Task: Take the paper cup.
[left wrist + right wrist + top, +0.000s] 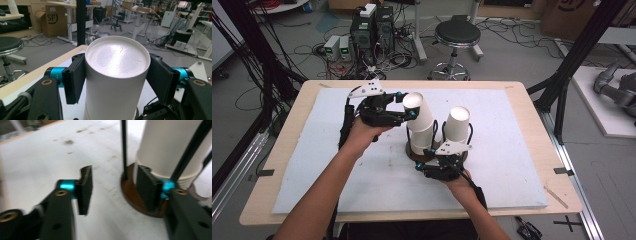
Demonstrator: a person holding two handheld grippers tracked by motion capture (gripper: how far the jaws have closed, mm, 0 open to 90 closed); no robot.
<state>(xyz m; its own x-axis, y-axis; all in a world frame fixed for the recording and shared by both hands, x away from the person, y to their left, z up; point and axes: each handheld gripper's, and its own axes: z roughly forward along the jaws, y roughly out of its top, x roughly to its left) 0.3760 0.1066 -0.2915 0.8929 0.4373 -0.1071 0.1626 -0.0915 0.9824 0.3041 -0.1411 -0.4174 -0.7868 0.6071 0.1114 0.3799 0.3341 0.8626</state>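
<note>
White paper cup (116,75) upside down on top of a cup stack in a wire holder with brown base (132,195), clamped by left gripper (409,106), lower part cut off; right gripper (113,187) released, nothing between, blurred beside base.

free: white mat (312,165) bare from 6 to 9 o'clock | blocked: cup stack (421,120) and second cup (457,125) at centre, on brown base (132,192) with thin black rods (124,150) | gap between stacks: narrow
</note>
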